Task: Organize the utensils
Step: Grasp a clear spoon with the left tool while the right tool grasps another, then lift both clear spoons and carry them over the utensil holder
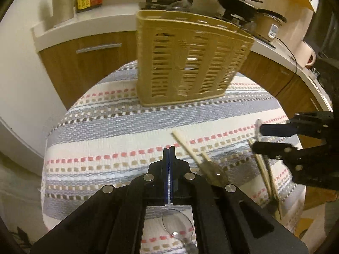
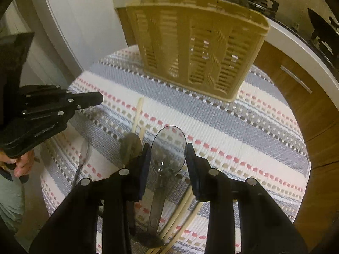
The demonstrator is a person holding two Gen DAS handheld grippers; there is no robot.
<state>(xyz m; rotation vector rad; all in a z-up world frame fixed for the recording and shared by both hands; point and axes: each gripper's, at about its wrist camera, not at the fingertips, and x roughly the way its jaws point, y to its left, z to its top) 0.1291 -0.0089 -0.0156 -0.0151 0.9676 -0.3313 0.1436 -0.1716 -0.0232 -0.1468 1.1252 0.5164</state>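
Your left tongs pressed together, nothing visibly between. Your right tongs clamped on clear spoon, handle hidden below. Second clear spoon under left tongs, partly hidden. Chopsticks on striped cloth over bench. Beige basket stands behind; contents blurred. Kitchen cabinets beyond.

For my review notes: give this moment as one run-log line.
right fingers: shut on clear spoon | left fingers: shut, nothing seen between | chopsticks: on striped cloth | basket: upright behind
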